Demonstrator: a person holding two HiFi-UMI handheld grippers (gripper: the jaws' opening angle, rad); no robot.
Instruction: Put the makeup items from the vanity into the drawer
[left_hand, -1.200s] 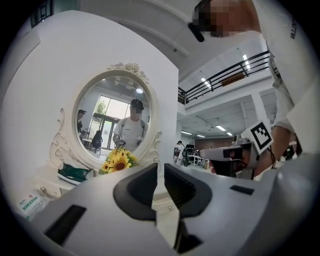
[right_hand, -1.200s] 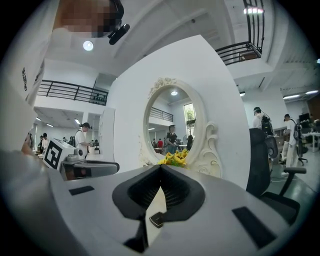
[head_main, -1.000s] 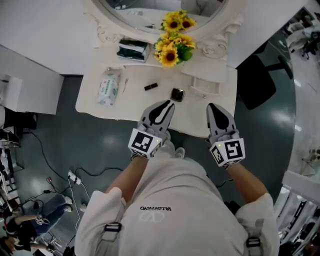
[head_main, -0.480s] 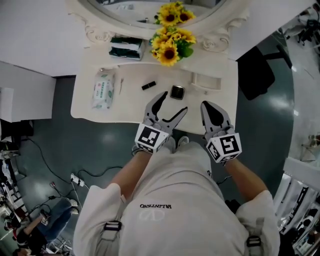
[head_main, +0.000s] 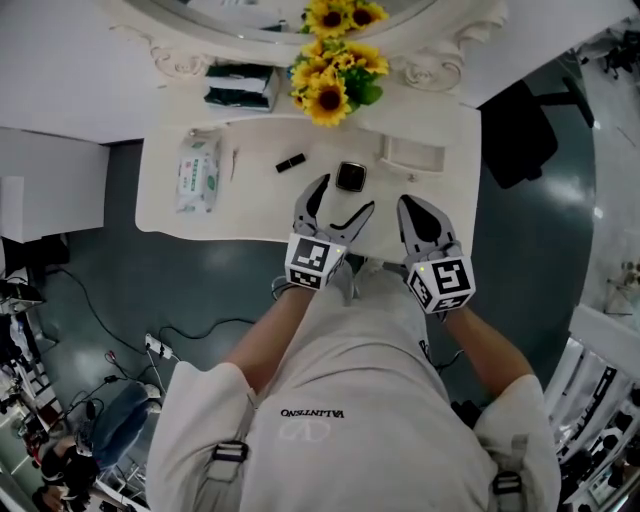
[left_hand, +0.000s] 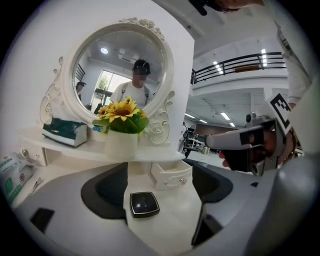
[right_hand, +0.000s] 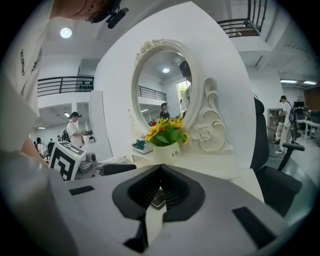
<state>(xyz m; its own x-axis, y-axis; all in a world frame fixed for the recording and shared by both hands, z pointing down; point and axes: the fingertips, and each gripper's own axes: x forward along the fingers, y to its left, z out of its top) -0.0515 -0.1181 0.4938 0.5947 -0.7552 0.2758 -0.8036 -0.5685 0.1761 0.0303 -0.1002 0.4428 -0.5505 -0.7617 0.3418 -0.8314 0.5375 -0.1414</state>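
Zero stowed: compact (head_main: 351, 177), lipstick tube (head_main: 290, 162) lying on vanity (head_main: 250, 205), outside drawer (head_main: 412, 155). Opening left gripper (head_main: 346, 198), empty, just short of compact; right gripper (head_main: 407, 205) closed, empty.

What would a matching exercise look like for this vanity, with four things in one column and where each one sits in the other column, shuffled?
Things:
1. compact
2. wipes pack
3. sunflowers
4. green tissue box

Places:
A. raised shelf, left part
B. left end of the vanity top
C. white pot under the mirror
D. vanity top, beside the small drawer

Pairs: 1-D, 2-B, 3-C, 4-A.
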